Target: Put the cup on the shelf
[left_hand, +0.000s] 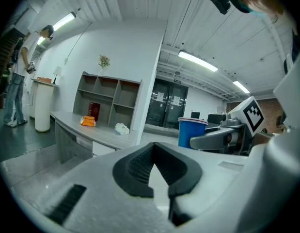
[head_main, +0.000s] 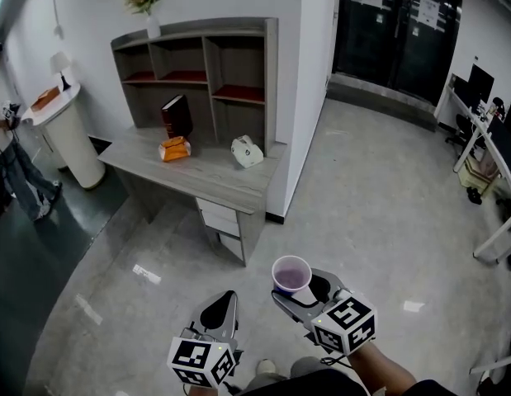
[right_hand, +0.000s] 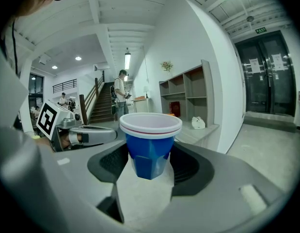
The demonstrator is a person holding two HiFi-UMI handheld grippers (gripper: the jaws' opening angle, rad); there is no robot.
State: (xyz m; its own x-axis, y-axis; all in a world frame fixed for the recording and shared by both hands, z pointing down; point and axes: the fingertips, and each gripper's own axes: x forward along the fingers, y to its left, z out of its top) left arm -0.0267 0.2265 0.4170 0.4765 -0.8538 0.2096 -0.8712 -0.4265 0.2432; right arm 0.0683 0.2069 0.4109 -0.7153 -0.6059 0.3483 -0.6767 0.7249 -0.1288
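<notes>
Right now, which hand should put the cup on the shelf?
Right. The right gripper holds the blue cup upright between its fingers; the left gripper is shut and empty. The shelf is far ahead.

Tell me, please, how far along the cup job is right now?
Done: the right gripper holds the blue cup upright. In hand: it hangs over open floor, short of the desk. Left: setting the cup on the shelf ahead.
</notes>
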